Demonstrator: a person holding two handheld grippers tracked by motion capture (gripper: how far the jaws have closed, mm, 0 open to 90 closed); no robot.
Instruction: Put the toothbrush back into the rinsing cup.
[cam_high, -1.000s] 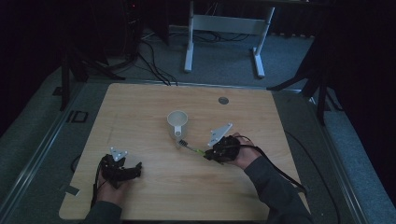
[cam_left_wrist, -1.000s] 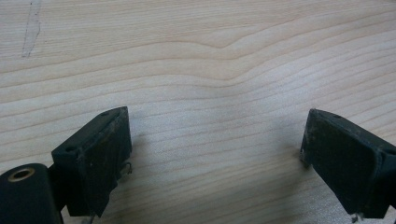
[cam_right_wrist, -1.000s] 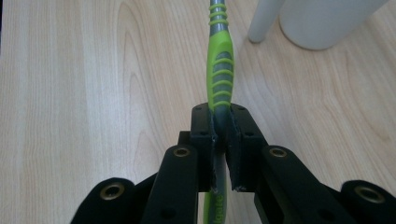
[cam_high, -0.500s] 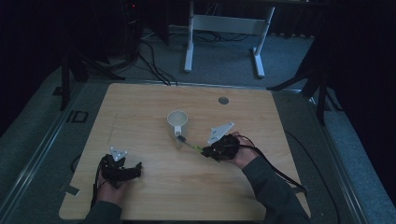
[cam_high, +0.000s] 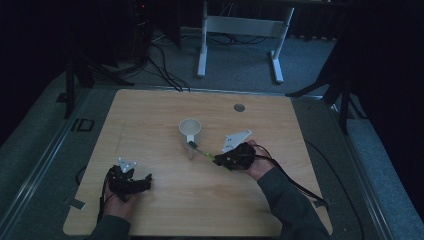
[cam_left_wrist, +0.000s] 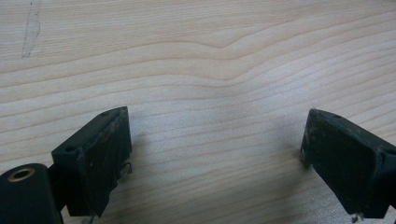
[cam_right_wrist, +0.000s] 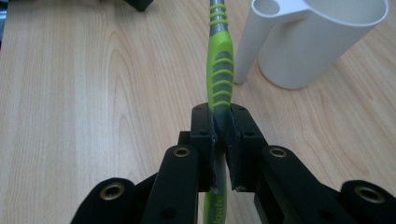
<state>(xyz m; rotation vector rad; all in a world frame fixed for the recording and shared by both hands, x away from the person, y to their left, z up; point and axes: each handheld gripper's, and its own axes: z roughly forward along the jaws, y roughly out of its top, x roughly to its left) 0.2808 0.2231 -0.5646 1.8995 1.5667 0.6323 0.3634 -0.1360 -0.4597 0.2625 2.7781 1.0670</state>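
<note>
Carrying the toothbrush closer to the cup

My right gripper (cam_right_wrist: 223, 122), clamped on the green-and-grey plastic toothbrush (cam_right_wrist: 221, 70), is creeping toward the white plastic cup (cam_high: 190, 128) at its ten o'clock, probably for insertion; my left gripper (cam_left_wrist: 215, 158) is idling, spread apart, over the wooden worktop (cam_high: 150, 115).

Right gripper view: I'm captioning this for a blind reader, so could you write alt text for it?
The right gripper is shut on a green and grey toothbrush whose handle runs away from the camera over a light wooden table. A white cup with a side tube stands just right of it.
</note>
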